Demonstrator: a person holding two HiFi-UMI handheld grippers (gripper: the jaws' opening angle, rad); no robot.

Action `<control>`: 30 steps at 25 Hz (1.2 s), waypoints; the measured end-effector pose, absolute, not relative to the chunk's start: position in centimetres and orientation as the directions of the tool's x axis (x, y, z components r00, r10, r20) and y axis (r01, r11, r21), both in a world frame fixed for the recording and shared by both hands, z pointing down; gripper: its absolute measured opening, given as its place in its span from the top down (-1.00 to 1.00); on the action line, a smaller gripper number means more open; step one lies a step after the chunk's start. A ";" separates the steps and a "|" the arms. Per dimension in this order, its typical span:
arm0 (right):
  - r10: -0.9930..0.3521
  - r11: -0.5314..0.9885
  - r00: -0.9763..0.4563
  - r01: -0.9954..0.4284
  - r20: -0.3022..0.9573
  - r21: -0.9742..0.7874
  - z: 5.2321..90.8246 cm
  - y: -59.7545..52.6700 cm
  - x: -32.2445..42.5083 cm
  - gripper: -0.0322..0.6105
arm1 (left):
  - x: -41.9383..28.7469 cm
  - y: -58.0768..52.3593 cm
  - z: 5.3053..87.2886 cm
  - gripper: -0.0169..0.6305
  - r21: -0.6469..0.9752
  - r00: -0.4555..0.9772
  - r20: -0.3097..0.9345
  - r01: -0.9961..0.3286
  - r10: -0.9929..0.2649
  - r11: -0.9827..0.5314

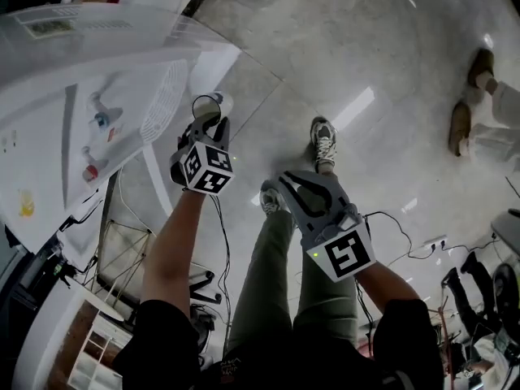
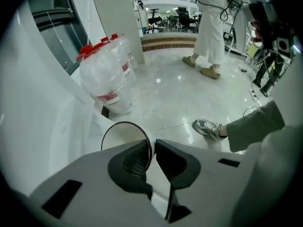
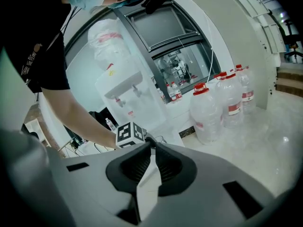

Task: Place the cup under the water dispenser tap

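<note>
A clear plastic cup [image 1: 207, 106] hangs from my left gripper [image 1: 213, 125], which is shut on its rim. In the left gripper view the round rim [image 2: 124, 140] shows with one jaw inside the cup and the other outside, the thin wall pinched between them at the left gripper [image 2: 152, 148]. The white water dispenser [image 1: 89, 71] lies just left of the cup, with a blue tap [image 1: 99, 119] and a red tap [image 1: 91, 171]. My right gripper [image 1: 280, 184] is held over my legs, shut and holding nothing. Past the right gripper [image 3: 151, 148] stands the dispenser [image 3: 124, 91].
Large water bottles [image 2: 111, 74] with red caps stand on the floor by the wall, also seen as bottles [image 3: 222, 103]. My shoes [image 1: 323, 140] are on the shiny floor. A person in white [image 2: 210, 27] stands further off. Cables [image 1: 398, 226] trail on the floor.
</note>
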State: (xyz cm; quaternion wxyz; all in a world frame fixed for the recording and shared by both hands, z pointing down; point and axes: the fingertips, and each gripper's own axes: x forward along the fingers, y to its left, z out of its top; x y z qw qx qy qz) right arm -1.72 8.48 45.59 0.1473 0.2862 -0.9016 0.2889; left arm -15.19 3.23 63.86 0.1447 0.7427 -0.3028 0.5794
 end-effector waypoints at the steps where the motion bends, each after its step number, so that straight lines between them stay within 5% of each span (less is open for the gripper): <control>1: -0.425 0.675 -0.795 -0.597 0.433 -0.434 44.7 8.8 -1.9 0.75 | -15.0 3.6 62.5 0.76 -0.129 0.155 0.946 -0.625 -0.285 -0.769; 15: -0.438 0.689 -0.805 -0.586 0.399 -0.426 34.2 7.0 -1.0 0.75 | -16.4 4.3 48.0 0.76 -0.138 0.083 0.927 -0.832 -0.367 -0.537; 30: -0.393 0.721 -0.819 -0.556 0.418 -0.413 31.5 -0.1 2.3 0.75 | -21.1 -4.8 46.3 0.75 -0.182 -0.115 0.916 -0.973 -0.385 -0.142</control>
